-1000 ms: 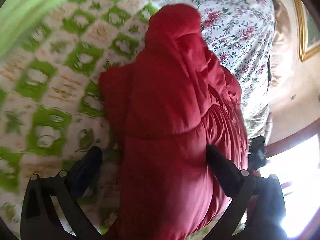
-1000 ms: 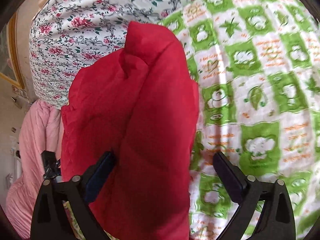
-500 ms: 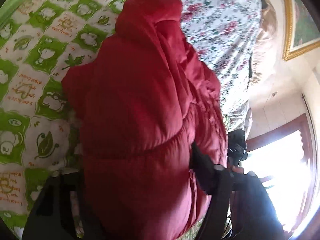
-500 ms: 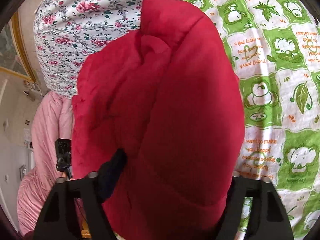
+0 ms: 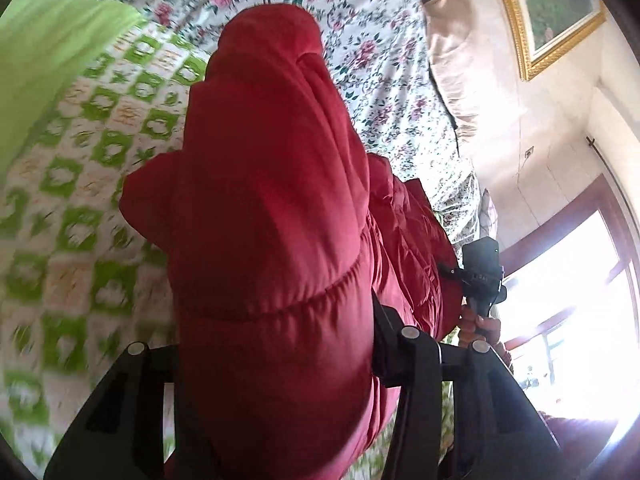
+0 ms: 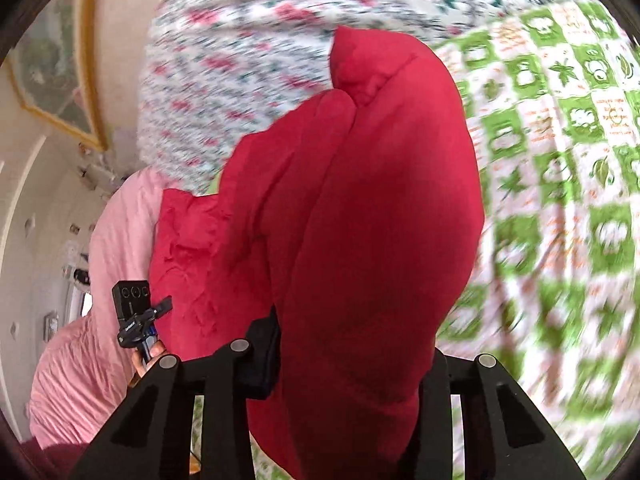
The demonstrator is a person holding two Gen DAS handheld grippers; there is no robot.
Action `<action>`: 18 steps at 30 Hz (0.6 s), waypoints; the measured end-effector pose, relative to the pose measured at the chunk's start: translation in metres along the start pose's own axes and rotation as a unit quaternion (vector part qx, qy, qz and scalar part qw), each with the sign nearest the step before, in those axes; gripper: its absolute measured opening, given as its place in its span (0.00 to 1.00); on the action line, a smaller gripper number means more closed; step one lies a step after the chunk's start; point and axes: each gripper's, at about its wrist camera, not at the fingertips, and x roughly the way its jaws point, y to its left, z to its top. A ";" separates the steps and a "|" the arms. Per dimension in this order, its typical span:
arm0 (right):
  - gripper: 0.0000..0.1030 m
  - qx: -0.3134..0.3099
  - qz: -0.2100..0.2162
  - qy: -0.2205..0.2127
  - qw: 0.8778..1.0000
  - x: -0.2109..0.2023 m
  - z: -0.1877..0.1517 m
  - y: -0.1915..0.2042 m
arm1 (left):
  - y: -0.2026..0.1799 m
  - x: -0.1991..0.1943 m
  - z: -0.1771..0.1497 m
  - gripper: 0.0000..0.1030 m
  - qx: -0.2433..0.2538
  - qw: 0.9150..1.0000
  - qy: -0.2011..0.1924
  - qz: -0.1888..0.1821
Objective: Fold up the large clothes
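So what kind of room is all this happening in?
Most likely a bedroom: a green-and-white checked bedspread and a floral sheet cover what looks like a bed, with a gold-framed picture on the wall above. A puffy red jacket lies on it.

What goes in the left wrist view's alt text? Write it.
The left gripper is closing on a puffy red jacket bunched between its fingers, above a green-and-white checked bedspread. A floral sheet lies beyond.

A plain red padded jacket (image 5: 272, 208) is lying over a green-and-white checked blanket (image 5: 80, 208), beside white bedding (image 6: 248, 68) showing pink roses.
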 end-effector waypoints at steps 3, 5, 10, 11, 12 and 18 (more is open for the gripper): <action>0.36 -0.008 0.015 0.004 1.000 0.002 -0.029 0.020 | 0.008 -0.032 -0.021 0.44 -0.011 1.000 -0.014 0.001; 0.36 -0.006 0.031 0.007 0.999 0.007 -0.048 0.028 | 0.010 -0.052 -0.037 0.44 -0.016 1.000 -0.023 0.003; 0.37 0.021 0.053 0.013 0.998 0.022 -0.081 0.022 | 0.030 -0.073 -0.072 0.44 -0.037 0.999 -0.034 0.010; 0.37 0.031 0.045 0.016 0.998 0.027 -0.084 0.016 | 0.037 -0.072 -0.078 0.44 -0.047 0.998 -0.033 0.011; 0.37 0.037 0.033 0.019 0.999 0.032 -0.085 0.011 | 0.047 -0.069 -0.082 0.44 -0.060 0.998 -0.032 0.015; 0.45 0.061 -0.013 0.019 0.998 0.047 -0.084 -0.011 | 0.084 -0.049 -0.094 0.51 -0.106 0.993 -0.033 0.034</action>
